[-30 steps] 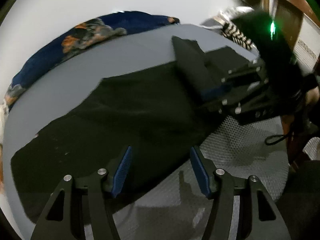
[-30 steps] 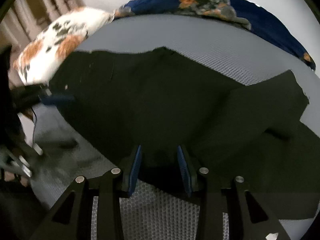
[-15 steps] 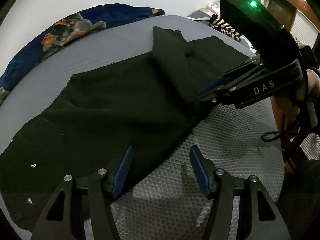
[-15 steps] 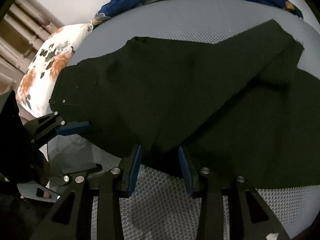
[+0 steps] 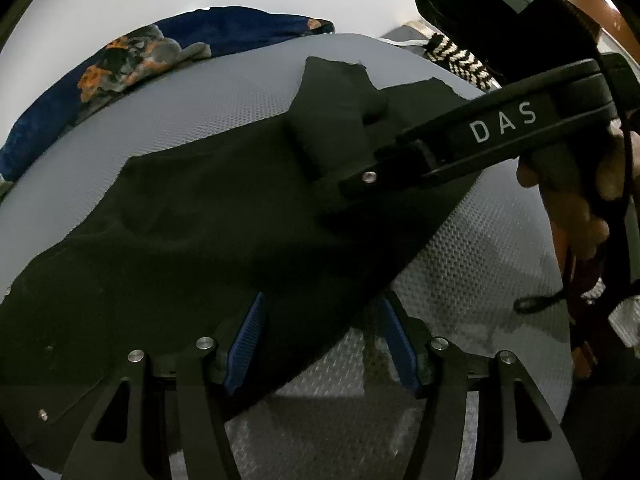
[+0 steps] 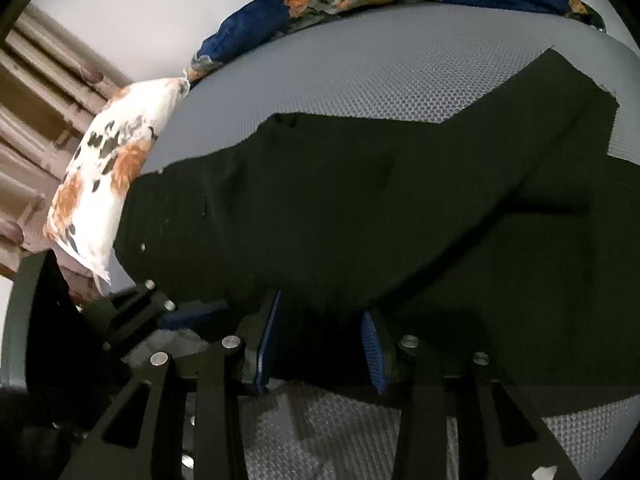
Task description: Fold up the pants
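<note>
The right gripper (image 6: 318, 340) seems to pinch the pants (image 6: 360, 216); the left gripper (image 5: 320, 344), closing at their near edge, could miss and drag them askew.

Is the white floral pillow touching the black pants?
Cannot tell. In the right wrist view the pillow abuts the pants edge, but no contact or gap shows plainly.
</note>
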The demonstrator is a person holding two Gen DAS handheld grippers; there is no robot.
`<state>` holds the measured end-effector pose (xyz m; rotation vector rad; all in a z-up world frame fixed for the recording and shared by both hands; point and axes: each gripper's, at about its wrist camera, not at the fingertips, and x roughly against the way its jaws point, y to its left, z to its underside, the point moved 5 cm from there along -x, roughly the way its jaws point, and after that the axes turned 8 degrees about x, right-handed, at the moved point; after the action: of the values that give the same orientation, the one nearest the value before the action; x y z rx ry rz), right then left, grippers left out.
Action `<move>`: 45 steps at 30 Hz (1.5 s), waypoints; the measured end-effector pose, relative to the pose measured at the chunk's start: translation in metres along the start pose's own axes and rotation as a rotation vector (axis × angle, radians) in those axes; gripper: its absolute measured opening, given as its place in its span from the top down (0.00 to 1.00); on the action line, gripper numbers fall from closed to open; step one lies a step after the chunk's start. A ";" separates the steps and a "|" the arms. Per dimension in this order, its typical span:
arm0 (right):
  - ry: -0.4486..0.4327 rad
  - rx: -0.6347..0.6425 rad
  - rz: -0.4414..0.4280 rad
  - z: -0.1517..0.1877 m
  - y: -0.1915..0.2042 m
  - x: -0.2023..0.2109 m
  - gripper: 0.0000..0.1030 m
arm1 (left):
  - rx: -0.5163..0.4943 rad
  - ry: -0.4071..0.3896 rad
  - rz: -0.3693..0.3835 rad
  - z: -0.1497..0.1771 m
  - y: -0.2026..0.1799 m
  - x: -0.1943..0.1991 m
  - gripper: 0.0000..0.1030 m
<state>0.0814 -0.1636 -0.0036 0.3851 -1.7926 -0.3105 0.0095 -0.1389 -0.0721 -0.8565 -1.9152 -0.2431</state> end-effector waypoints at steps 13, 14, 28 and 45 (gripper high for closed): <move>-0.179 -0.238 -0.030 -0.032 -0.097 0.019 0.64 | 0.064 0.057 0.066 -0.007 0.000 -0.017 0.92; -0.193 -0.261 -0.046 -0.037 -0.107 0.021 0.64 | 0.068 0.058 0.067 -0.007 0.001 -0.018 0.92; -0.295 -0.526 -0.035 -0.104 -0.256 0.017 0.70 | 0.139 0.091 0.094 -0.009 0.010 -0.020 0.92; -0.395 -0.397 0.278 -0.086 -0.264 0.113 0.96 | 0.140 0.088 0.083 -0.008 0.016 -0.019 0.92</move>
<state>0.1641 -0.4516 0.0098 -0.2215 -2.0783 -0.5608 0.0310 -0.1402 -0.0873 -0.8155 -1.7881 -0.0940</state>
